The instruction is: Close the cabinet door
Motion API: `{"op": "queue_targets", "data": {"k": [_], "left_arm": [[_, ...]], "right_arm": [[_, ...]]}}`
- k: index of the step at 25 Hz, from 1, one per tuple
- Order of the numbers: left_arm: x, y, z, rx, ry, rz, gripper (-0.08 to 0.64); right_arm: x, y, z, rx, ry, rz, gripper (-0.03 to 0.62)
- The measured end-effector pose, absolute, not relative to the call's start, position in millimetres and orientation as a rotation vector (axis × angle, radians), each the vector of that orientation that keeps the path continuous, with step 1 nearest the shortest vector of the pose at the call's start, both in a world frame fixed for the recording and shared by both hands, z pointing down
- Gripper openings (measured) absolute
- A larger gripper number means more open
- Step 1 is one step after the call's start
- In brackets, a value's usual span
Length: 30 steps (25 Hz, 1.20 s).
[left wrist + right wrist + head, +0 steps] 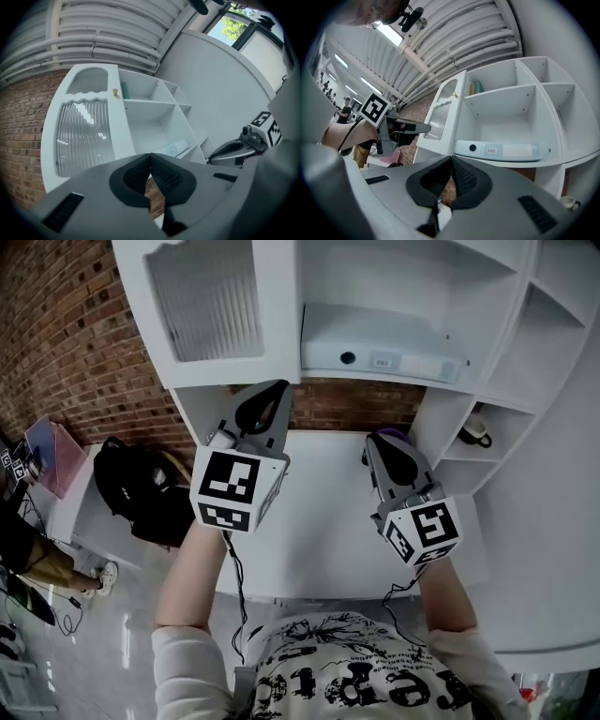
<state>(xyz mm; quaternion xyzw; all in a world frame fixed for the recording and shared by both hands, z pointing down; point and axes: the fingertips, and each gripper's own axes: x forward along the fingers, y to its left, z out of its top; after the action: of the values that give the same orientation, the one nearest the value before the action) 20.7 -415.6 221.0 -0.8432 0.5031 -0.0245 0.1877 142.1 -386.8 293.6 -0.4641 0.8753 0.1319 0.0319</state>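
1. At the far left, a pink box [52, 454] sits on a low white surface. A person [33, 559] stands on the floor just below it.
2. A black backpack [141, 488] rests against the brick wall [75, 343], beside the left edge of the worktop [319, 521].
3. The cabinet door [206, 301] stands swung open at the left side of the white cabinet [525, 306]. Its ribbed glass panel faces outward, and a small brass knob [115, 92] sits near its free edge.
4. The left gripper [270, 397] is held over the worktop, below the open door. In the left gripper view its fingers [168, 176] are pressed together at the tips with nothing between them. The door [84, 136] lies ahead of them, untouched.
5. The uncovered compartment holds a pale flat case [375, 345] lying on its shelf, with a dark round hole and a small label on its front edge. A green book [476, 87] stands in the compartment above.
6. The right gripper [386, 444] is held over the worktop, right of the left one and lower in the head view, below the case. In the right gripper view its fingers [466, 176] meet at the tips and grip nothing. The left gripper [401, 127] shows at that view's left, in front of the door [440, 112].
7. On the right, a mug [475, 432] sits in 1 of the cabinet's side shelves.
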Motion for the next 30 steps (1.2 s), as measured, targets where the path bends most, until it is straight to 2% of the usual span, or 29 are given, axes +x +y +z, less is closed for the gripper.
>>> {"op": "queue_targets", "data": {"k": [13,19,30], "left_arm": [[20.5,-358.7,373.4,-2.713,1.289,-0.137,0.014],[18.1,-359.1,400.1,-2.759,1.302,-0.144,0.014],[15.5,-358.5,400.5,-2.773,1.295,-0.109,0.014]], "right_arm": [[147.1,-373.9,372.4,-1.497,2.734,0.202,0.014],[143.8,-362.9,397.4,-1.484,2.773,0.238,0.014],[127.3,-357.0,396.8,-1.396,2.797,0.248,0.014]]}}
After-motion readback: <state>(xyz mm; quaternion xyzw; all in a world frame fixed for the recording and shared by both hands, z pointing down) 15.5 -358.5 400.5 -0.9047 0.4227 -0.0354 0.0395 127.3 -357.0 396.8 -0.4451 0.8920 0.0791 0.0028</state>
